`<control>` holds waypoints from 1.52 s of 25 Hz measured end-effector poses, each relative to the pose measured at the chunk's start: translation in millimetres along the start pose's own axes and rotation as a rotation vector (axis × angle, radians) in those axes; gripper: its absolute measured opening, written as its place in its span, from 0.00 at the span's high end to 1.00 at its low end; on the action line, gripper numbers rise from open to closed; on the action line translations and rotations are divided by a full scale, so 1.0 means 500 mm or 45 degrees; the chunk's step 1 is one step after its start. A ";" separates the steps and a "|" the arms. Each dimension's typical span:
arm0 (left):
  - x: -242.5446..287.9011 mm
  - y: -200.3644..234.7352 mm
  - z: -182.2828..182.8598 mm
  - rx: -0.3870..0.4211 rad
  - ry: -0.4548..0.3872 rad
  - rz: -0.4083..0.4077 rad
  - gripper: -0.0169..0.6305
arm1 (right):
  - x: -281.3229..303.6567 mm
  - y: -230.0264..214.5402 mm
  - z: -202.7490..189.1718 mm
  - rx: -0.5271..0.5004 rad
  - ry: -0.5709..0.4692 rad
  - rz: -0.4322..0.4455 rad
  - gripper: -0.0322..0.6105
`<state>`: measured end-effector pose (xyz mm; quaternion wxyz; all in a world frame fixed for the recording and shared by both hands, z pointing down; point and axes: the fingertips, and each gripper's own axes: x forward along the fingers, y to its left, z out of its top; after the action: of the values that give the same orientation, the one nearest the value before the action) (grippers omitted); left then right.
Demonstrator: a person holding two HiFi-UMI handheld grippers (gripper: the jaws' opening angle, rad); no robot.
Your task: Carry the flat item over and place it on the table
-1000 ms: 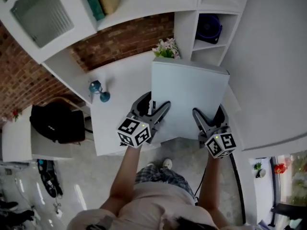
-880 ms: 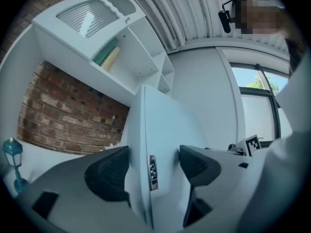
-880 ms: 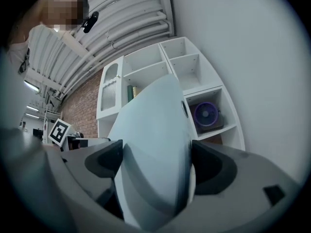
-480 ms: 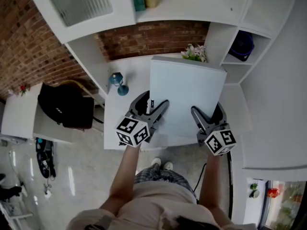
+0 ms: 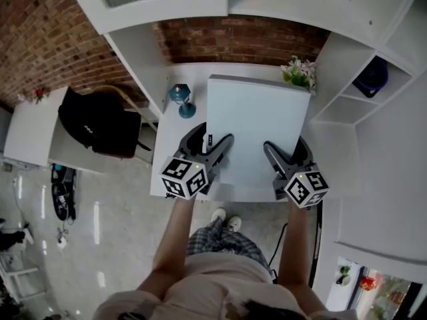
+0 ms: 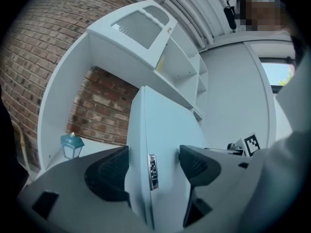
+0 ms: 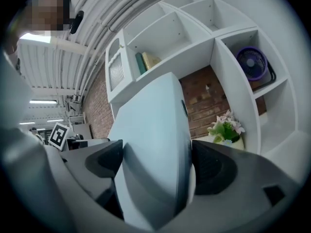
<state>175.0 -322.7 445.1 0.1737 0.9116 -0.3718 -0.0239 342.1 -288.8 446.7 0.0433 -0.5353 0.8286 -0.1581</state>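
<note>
A flat pale-blue slab [image 5: 257,125] is held level between both grippers, above the white table [image 5: 193,75] by the brick wall. My left gripper [image 5: 212,145] is shut on its near left edge, next to a small metal latch [image 6: 152,171]. My right gripper [image 5: 283,153] is shut on its near right edge. In the left gripper view the slab [image 6: 155,130] runs away edge-on between the black pads [image 6: 109,174]. The right gripper view shows the slab [image 7: 155,130] filling the gap of the right gripper [image 7: 158,166]. I cannot tell whether the slab touches the table.
A small teal lantern [image 5: 180,99] stands on the table left of the slab. A flower pot [image 5: 300,72] sits at the table's back right. White shelves [image 5: 363,42] hold a purple fan [image 5: 370,77]. A black bag [image 5: 100,122] lies on a low bench at left.
In the head view the table, lantern and flowers have slid right, so the slab now hangs more squarely over the table. Both grippers keep the same hold.
</note>
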 end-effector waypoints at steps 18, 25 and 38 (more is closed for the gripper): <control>0.058 0.188 -0.180 -0.181 0.221 0.202 0.47 | 0.181 -0.080 -0.201 0.096 0.403 0.059 0.24; 0.082 0.222 -0.217 -0.248 0.262 0.242 0.47 | 0.210 -0.110 -0.244 0.180 0.469 0.029 0.24; 0.131 0.283 -0.316 -0.499 0.461 0.335 0.47 | 0.261 -0.169 -0.319 0.263 0.708 -0.096 0.24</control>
<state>154.8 -414.3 646.2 0.4114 0.7942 -0.4380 0.0904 322.4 -403.7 636.7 -0.1372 -0.4946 0.7677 -0.3835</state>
